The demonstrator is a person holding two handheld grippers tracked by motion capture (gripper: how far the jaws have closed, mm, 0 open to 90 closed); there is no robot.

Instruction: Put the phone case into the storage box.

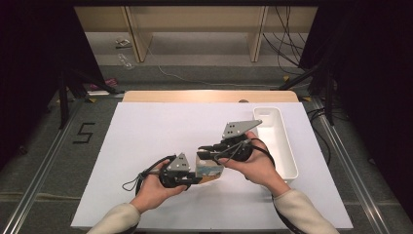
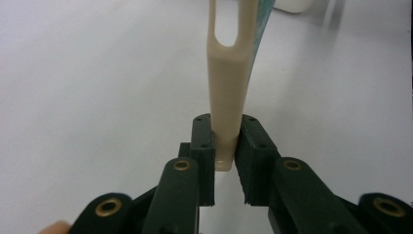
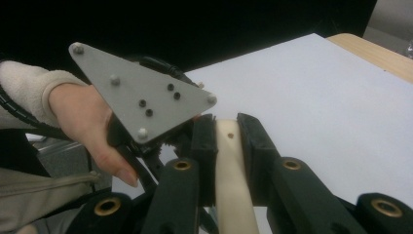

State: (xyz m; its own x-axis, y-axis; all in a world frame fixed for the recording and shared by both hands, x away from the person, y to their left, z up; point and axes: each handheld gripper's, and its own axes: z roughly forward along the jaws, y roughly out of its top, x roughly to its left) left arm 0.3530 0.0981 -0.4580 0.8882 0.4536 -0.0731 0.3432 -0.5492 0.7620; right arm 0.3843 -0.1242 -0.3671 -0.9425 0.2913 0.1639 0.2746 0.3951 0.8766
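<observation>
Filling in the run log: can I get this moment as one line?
left claw: shut on cream handle | right claw: shut on same handle | white bin: on table, right

Smooth matt cream handle (image 2: 225,92), seemingly plastic

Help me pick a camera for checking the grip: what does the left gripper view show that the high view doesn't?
Left gripper view: the fingers of the left gripper pressed on the end of the cream handle, plus its long slot and the small hole at its tip.
High view: the left hand, the right hand, and the right gripper meeting the held piece from the other side.
Both: the white table and the left gripper itself.
</observation>
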